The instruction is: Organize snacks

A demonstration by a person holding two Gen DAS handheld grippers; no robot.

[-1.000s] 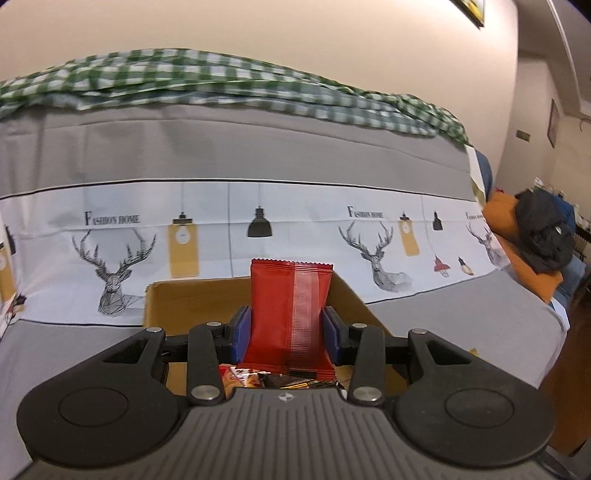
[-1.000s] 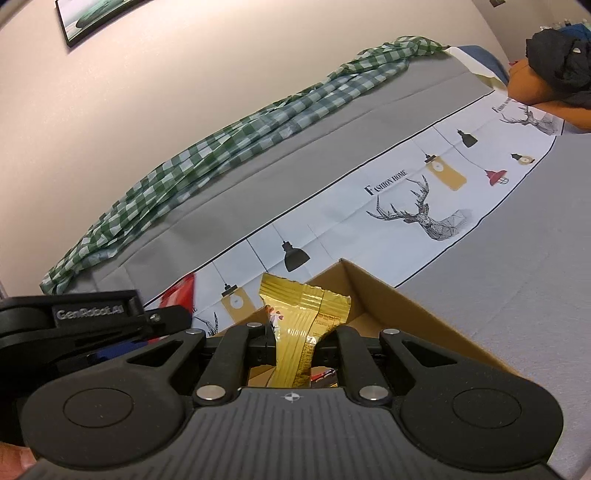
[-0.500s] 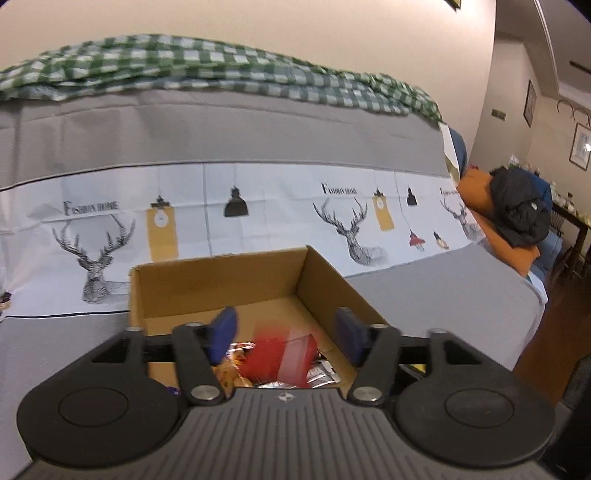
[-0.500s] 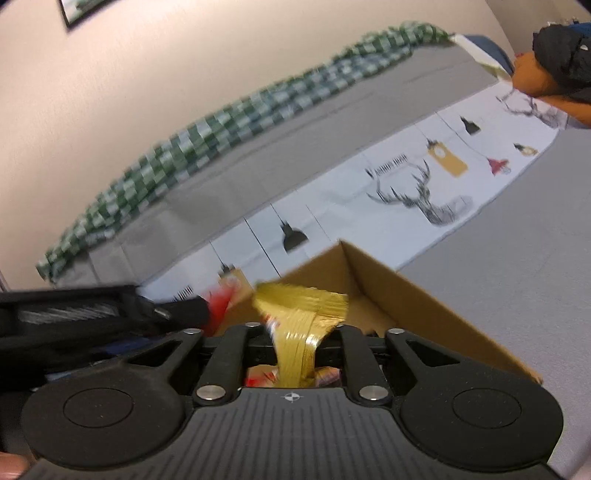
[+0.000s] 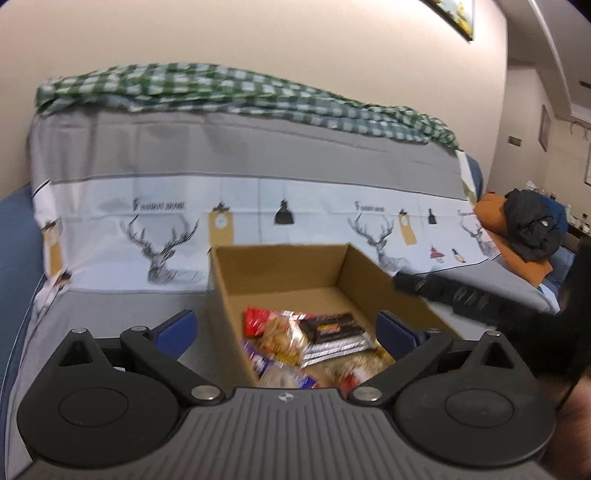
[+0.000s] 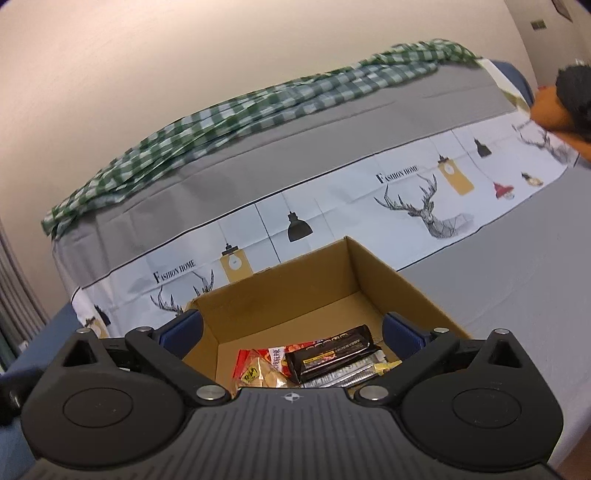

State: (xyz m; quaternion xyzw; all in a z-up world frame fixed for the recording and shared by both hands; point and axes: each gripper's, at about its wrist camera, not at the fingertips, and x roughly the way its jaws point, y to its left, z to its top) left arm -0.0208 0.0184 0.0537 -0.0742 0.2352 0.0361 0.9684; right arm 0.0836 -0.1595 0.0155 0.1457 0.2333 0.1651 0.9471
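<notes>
Several snacks (image 5: pixel 310 343) blurred, cardboard box (image 6: pixel 373 269) front hidden

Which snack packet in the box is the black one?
The long black bar lying flat in the cardboard box, gold print on top. The packets beside it are red or clear.

Wall (image 5: pixel 258 33): plain cream, with a framed picture (image 5: pixel 456 16) high at right. Sofa (image 6: pixel 498 280): grey cover, a white band (image 5: pixel 295 218) printed with deer heads and lamps across the backrest. Checked cloth (image 5: pixel 221 88): green and white, draped along the sofa top. Orange cushion (image 5: pixel 491 214) at far right, dark clothing (image 5: pixel 532 225) heaped on it. Blue upholstery (image 5: pixel 16 258) shows at left.
</notes>
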